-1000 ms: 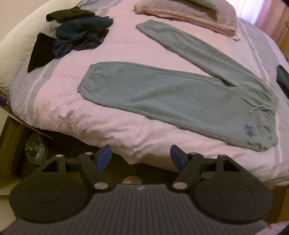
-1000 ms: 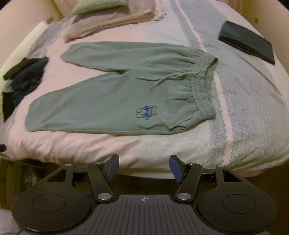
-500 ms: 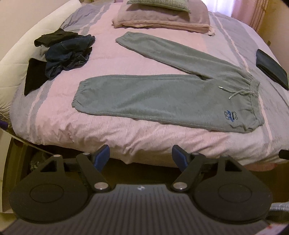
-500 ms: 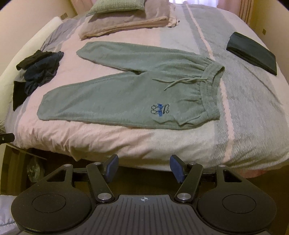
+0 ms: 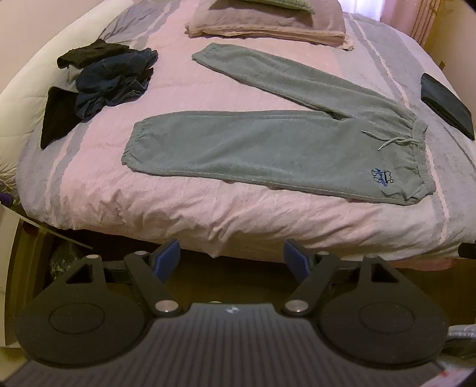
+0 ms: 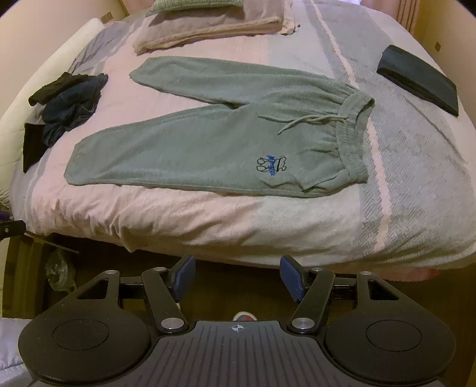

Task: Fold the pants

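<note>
Grey-green sweatpants (image 5: 267,148) (image 6: 208,148) lie flat on the bed, legs spread in a V toward the left and the waistband at the right, with a drawstring and a small blue-and-black emblem near the hip. My left gripper (image 5: 232,259) hangs open off the bed's near edge, below the lower leg, with nothing between its blue pads. My right gripper (image 6: 236,277) is likewise open and empty, off the near edge below the waist end.
A pile of dark clothes (image 5: 101,86) (image 6: 65,107) sits at the bed's left side. A folded dark garment (image 5: 446,104) (image 6: 419,77) lies at the right. Pillows (image 5: 267,18) are at the head. The pink and grey bedspread (image 5: 208,208) overhangs the near edge.
Both grippers have drawn back and up from the bed, so more of the bed and the whole pants show. The pants have not moved.
</note>
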Motion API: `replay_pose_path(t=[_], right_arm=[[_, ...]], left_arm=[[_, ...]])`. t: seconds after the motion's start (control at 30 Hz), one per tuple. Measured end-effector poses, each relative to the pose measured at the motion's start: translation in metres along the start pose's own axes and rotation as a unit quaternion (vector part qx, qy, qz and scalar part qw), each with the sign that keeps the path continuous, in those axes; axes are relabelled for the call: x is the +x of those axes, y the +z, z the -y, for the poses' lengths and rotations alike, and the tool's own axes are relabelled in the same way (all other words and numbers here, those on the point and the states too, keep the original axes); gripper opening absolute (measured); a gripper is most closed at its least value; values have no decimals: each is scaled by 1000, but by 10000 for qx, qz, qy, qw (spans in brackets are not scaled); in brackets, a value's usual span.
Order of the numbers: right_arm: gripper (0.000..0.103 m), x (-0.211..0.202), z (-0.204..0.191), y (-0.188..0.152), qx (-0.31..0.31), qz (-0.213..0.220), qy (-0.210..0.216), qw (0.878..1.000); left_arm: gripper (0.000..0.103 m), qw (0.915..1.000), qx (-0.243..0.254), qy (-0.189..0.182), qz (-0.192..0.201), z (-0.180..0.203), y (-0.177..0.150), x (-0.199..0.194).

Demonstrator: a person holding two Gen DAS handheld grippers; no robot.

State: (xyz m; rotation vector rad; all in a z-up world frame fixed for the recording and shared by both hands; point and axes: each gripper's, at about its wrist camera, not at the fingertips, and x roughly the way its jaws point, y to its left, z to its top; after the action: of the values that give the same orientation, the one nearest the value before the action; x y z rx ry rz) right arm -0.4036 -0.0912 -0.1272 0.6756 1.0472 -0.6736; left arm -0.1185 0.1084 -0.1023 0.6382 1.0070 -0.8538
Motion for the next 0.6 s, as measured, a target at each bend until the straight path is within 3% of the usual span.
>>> replay_pose_path(t=[0.6], right_arm=[[61,4,3,14,-61,109,93,9999]], left_arm=[[75,9999,-77,27,104,6,10,-1]])
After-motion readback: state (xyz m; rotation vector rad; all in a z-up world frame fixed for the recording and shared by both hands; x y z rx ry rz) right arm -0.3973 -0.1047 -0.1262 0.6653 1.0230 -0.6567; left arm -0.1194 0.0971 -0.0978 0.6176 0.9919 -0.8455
